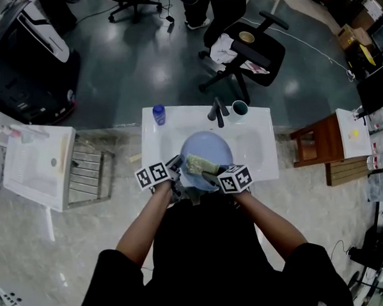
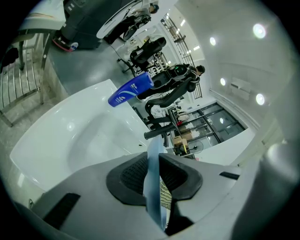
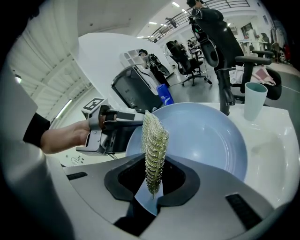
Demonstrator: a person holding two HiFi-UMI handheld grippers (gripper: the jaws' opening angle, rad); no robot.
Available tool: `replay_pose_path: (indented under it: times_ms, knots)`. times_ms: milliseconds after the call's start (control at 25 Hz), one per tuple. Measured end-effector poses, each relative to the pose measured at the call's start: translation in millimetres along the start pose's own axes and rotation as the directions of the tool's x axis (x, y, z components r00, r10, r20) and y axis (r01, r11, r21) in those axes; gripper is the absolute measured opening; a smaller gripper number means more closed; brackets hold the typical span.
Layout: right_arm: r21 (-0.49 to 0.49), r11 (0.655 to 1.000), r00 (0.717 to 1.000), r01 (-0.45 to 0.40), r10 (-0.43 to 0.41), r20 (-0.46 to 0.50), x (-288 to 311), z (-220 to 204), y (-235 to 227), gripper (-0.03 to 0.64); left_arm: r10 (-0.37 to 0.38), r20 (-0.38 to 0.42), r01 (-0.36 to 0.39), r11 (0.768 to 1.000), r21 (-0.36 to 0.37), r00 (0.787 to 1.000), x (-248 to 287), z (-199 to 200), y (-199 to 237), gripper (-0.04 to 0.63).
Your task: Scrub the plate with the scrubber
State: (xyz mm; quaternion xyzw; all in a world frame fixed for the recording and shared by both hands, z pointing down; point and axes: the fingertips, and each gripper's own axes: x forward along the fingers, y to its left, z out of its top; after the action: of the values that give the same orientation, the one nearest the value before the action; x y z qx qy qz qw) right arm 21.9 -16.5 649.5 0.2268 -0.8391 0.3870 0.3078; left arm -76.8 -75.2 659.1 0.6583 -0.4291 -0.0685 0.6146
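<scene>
A light blue plate (image 1: 208, 149) is held tilted over the white sink (image 1: 259, 153). My left gripper (image 1: 177, 165) is shut on the plate's left rim; in the left gripper view that rim (image 2: 153, 180) stands edge-on between the pads. My right gripper (image 1: 211, 177) is shut on a yellow-green mesh scrubber (image 1: 199, 163). In the right gripper view the scrubber (image 3: 153, 143) stands upright between the jaws against the plate's near rim, with the plate's face (image 3: 206, 136) behind it. The left gripper (image 3: 115, 127) and the hand that holds it show at that view's left.
A dark faucet (image 1: 217, 111) stands at the sink's back, a teal cup (image 1: 238, 108) to its right and a blue bottle (image 1: 158, 114) at the back left corner. A white rack (image 1: 37, 167) stands left of the sink, a wooden stool (image 1: 317, 144) to its right.
</scene>
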Motion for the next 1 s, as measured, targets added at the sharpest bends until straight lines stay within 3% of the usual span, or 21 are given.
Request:
replay_pose_path:
  times_ms: [360, 520, 680, 1000]
  knots:
    - [0.057, 0.992, 0.993, -0.116, 0.115, 0.023, -17, 10, 3, 0.064, -0.007, -0.018, 0.008, 0.998, 0.055, 1.000, 0, 0, -5, 0.064]
    - [0.038, 0.993, 0.994, -0.111, 0.112, -0.009, -15, 10, -10, 0.064, -0.017, -0.026, 0.019, 0.998, 0.064, 0.999, -1, -3, -6, 0.064]
    - [0.033, 0.987, 0.985, -0.157, 0.159, -0.060, -5, 12, -9, 0.064, -0.037, -0.026, 0.038, 0.998, 0.052, 0.999, -2, -3, -10, 0.064]
    - [-0.002, 0.992, 0.980, -0.123, 0.121, -0.157, 9, 17, -19, 0.064, -0.065, -0.059, 0.070, 0.995, 0.077, 0.996, -4, -7, -15, 0.064]
